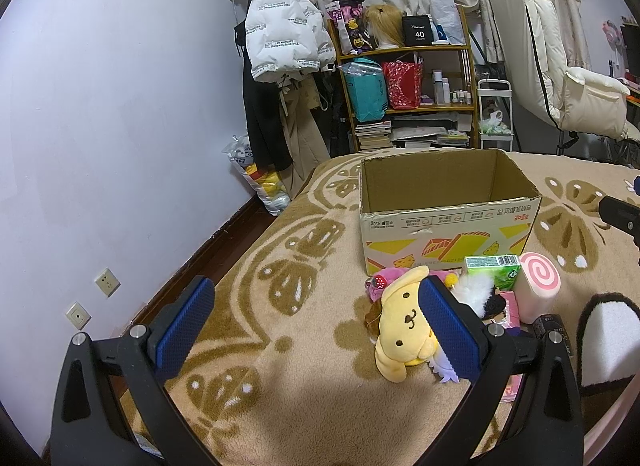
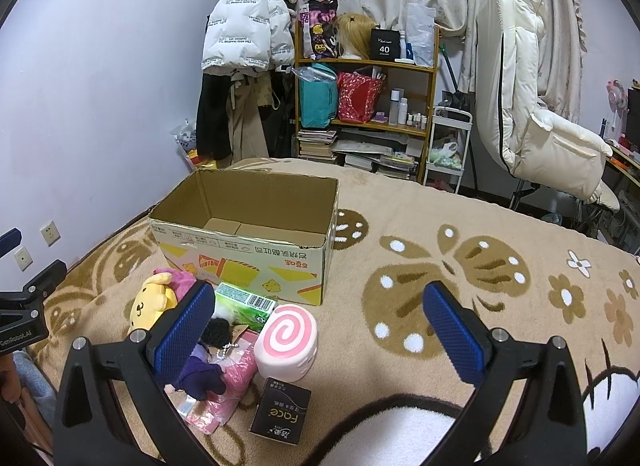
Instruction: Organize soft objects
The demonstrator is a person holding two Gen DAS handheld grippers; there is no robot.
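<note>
An open, empty cardboard box [image 1: 444, 221] stands on the patterned beige blanket; it also shows in the right wrist view [image 2: 248, 254]. In front of it lies a pile: a yellow dog plush [image 1: 402, 330] [image 2: 150, 302], a pink plush [image 1: 386, 280] [image 2: 178, 278], a green tissue pack [image 1: 492, 272] [image 2: 244, 304], a pink swirl-roll squishy [image 1: 536, 290] [image 2: 286, 342], a black fuzzy item [image 2: 216, 332], a purple toy [image 2: 202, 374] and a pink packet [image 2: 236, 378]. My left gripper [image 1: 316, 330] is open, its right finger [image 1: 448, 330] overlapping the yellow plush in view. My right gripper [image 2: 320, 330] is open above the blanket, right of the pile.
A dark "Face" box [image 2: 282, 412] lies by the pile. A shelf [image 1: 404, 81] of bags and books, hung coats [image 1: 280, 37], and a white recliner [image 2: 536, 113] stand beyond the bed. A wall with sockets [image 1: 107, 282] is on the left.
</note>
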